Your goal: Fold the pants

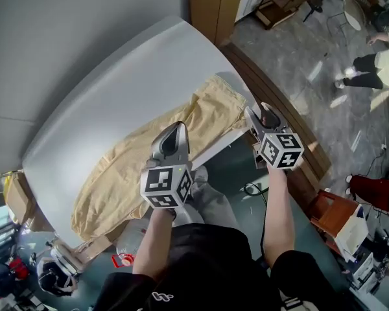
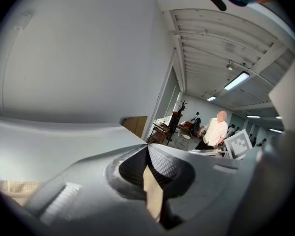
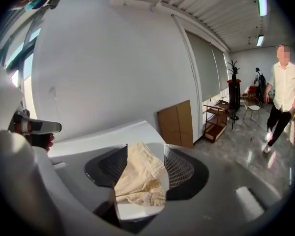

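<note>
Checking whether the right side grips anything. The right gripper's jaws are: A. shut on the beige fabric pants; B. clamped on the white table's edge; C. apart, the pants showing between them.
C: in its own view the right gripper stands with jaws wide apart, the beige fabric pants lying on the white table between them.

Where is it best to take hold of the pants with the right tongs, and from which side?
Grip the gathered waistband of the pants, probably from the near edge of the table: it lies at that edge, thick enough to pinch, and sits between the open right tongs.
</note>
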